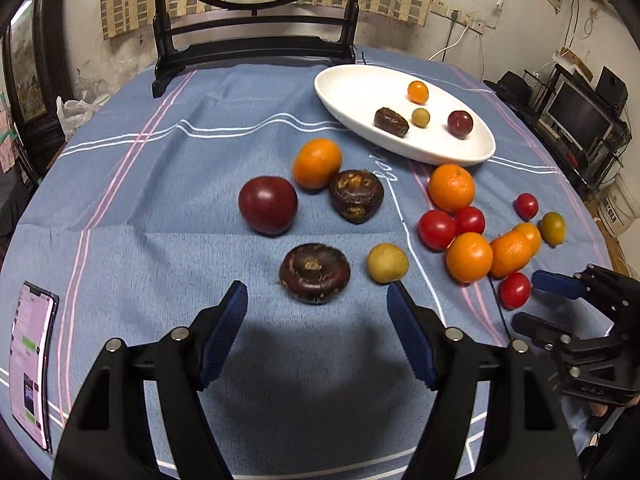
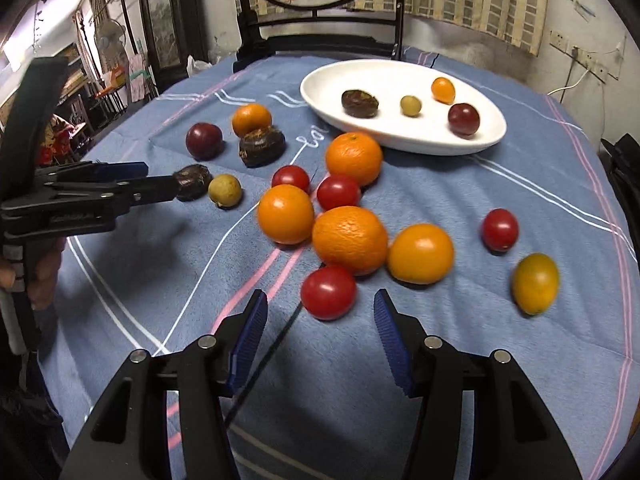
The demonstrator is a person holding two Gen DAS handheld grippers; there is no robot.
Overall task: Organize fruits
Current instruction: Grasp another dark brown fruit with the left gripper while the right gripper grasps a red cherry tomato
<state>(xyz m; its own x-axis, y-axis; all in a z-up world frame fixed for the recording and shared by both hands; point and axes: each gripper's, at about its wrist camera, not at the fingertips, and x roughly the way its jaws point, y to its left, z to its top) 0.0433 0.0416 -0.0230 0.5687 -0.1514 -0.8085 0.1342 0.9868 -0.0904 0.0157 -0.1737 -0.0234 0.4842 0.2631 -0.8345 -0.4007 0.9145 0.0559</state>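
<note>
A white oval plate point(image 1: 352, 92) at the back holds a few small fruits; it also shows in the right wrist view point(image 2: 320, 92). Loose oranges, red tomatoes and dark water chestnuts lie on the blue cloth. My left gripper point(image 1: 316, 304) is open, its jaws just short of a dark water chestnut point(image 1: 314, 273), with a small yellow fruit point(image 1: 387, 263) beside it. My right gripper point(image 2: 320, 316) is open, with a red tomato point(image 2: 328, 293) just ahead between the fingertips. An orange point(image 2: 349, 240) lies behind it. The left gripper also shows in the right wrist view point(image 2: 160, 180).
A phone point(image 1: 30, 364) lies at the left edge of the table. A black wooden stand point(image 1: 252, 44) stands at the back. A purple plum point(image 1: 267, 205), an orange point(image 1: 317, 163) and another chestnut point(image 1: 356, 195) lie mid-table. A yellow-green fruit point(image 2: 535, 283) lies right.
</note>
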